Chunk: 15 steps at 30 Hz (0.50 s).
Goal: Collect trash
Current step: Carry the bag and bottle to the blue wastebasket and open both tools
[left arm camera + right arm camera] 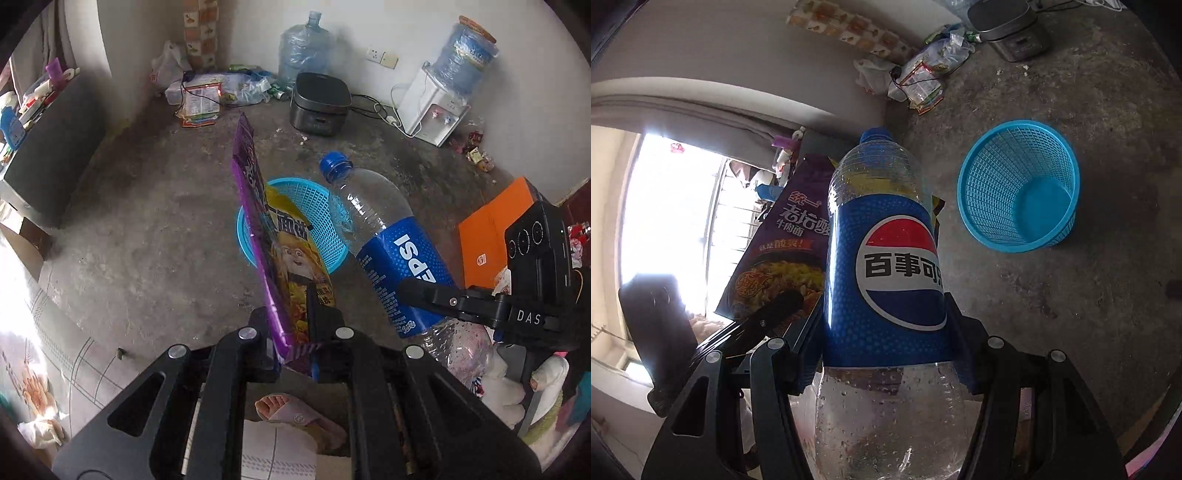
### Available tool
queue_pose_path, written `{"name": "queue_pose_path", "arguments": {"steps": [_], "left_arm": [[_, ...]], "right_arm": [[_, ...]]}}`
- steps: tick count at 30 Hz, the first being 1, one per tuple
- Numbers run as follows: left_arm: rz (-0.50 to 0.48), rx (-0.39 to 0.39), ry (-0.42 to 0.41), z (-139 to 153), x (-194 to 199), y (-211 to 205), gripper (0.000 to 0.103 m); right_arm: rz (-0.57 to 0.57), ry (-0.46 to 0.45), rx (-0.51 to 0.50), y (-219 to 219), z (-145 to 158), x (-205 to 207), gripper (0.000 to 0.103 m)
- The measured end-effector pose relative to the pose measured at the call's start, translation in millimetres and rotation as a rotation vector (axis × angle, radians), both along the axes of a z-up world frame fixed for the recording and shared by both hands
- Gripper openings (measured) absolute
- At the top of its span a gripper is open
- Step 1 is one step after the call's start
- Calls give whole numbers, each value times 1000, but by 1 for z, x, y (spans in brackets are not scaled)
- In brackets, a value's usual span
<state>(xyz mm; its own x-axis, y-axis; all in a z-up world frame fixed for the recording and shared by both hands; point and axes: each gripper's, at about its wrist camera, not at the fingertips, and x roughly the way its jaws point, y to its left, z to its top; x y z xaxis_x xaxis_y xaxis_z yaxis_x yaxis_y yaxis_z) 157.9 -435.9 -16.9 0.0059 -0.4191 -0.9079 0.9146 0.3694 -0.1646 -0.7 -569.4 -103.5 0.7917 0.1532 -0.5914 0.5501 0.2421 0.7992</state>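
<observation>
Room: a bare grey concrete floor [147, 229] with white walls and bright light coming in from a window.
Left tongs: the left gripper [295, 317] is squeezed almost shut on the bottom edge of a purple noodle wrapper [280, 251].
Noodle wrapper: it is flat and stands up from the fingers, pointing away from the camera. In the left view its top half covers part of the blue basket. From the right view it sits just beside the bottle, on the window side.
Right tongs: the right gripper [886, 314] is partly wide, with one finger on each side of a big Pepsi bottle [886, 258], pressing on the blue label.
Pepsi bottle: it is clear plastic with a blue cap. It looks empty, with little drops inside. In the left view it tilts, cap end toward the basket.
Blue basket: a round blue basket [1019, 184] with holes in its sides stands on the floor. Nothing is inside it. Both the bottle and the wrapper are up in the air near it, not in it.
Far things: a black cooker [319, 103], a white water machine [436, 107] with a blue jug on top, and a spare water jug [304, 46] sit by the far wall.
More trash: bags and packets [207, 92] lie piled in the corner.
Orange box: an orange box [491, 229] is near the right tongs.
Person: a foot in a pink slipper [295, 413] shows under the left tongs.
</observation>
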Motion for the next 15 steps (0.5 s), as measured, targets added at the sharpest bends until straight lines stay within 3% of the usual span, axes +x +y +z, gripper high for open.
{"name": "queue_pose_path", "arguments": {"steps": [4,6,7,8,11,15], "left_arm": [[-66,107,63,-62,15,-62,12],[-56,144,73,-89,23,-89,24],[-44,155,74,-99,28,-99,44],[-17,156,66,-107,33,-113,57],[75,113,36,-118,48,-133,58],[143,55,69,-109,62,-131,59]], "right_arm": [[-103,90,122,-37,-57,4,59],[-146,125,172,-55,-84,10,59],[-166,139,195,-65,-98,15,60],[-191,155,221,-73,-112,19,60],[-246,219,265,-97,-149,31,66],[-266,324,263,-111,-183,43,70]]}}
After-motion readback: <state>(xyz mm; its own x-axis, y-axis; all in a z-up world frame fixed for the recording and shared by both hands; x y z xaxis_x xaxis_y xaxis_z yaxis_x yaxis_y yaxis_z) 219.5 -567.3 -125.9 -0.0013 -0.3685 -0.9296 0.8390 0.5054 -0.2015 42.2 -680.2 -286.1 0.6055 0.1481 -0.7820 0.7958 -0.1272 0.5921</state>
